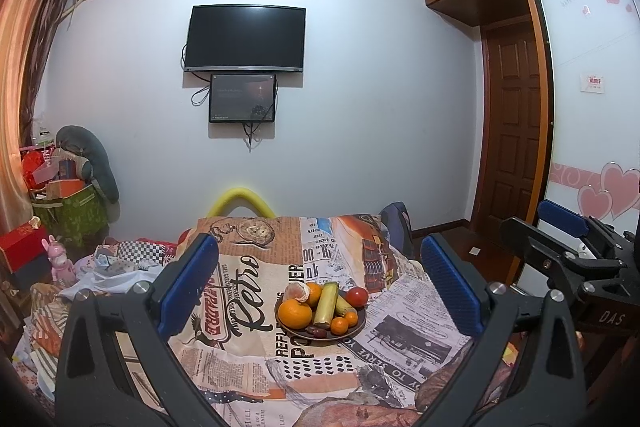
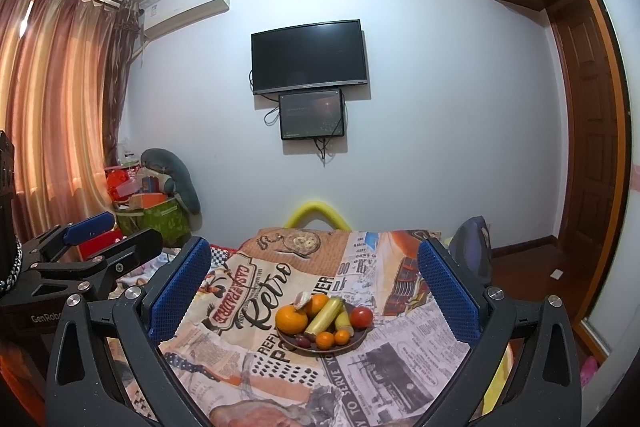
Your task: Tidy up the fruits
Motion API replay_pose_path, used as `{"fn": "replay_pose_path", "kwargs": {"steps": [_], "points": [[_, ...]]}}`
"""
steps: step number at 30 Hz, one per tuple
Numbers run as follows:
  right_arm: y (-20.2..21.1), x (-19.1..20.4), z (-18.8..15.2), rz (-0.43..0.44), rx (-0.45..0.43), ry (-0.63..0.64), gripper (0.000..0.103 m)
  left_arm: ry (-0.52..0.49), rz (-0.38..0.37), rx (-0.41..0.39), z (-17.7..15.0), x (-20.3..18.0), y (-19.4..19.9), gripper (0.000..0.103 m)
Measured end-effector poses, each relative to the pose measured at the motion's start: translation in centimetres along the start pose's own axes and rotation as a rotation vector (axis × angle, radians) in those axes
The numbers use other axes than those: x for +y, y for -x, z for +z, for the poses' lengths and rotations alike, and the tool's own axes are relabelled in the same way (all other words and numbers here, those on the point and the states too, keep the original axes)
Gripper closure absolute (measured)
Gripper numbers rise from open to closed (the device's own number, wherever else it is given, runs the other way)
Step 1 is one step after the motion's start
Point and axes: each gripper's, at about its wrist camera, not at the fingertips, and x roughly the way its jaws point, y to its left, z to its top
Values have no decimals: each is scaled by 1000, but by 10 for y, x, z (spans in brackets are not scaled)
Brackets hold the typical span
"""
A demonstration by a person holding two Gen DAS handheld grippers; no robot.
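A dark plate [image 1: 357, 327] [image 2: 359, 341] sits mid-table, piled with fruit. On it lie a large orange [image 1: 295, 313] [image 2: 291, 319], a peeled tangerine [image 1: 297, 291], a yellow-green stalk [image 1: 326, 303] [image 2: 325, 315], a small banana [image 1: 343, 305], a red tomato [image 1: 357, 296] [image 2: 362, 317], two small tangerines [image 1: 339, 325] [image 2: 325, 340] and dark red dates [image 1: 316, 331]. My left gripper [image 1: 319, 241] hovers open above the near table, the plate framed between its blue pads [image 1: 188, 283]. My right gripper [image 2: 315, 245] is likewise open and empty, held beside the left one [image 2: 116, 233].
A newspaper-print cloth [image 1: 248, 367] covers the table. Behind its far edge are a yellow foam arc [image 1: 240, 197] and a blue bag [image 2: 474, 247]. Boxes, bags and a pink toy [image 1: 60, 261] crowd the left; a wooden door [image 1: 510, 123] stands right.
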Motion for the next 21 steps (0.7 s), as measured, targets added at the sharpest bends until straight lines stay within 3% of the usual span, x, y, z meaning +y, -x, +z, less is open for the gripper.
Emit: {"fn": "replay_pose_path", "kwargs": {"steps": [21], "points": [[0,3,0,-13,-7,9,0,-4,-13,0,-2,-3,0,0]]}}
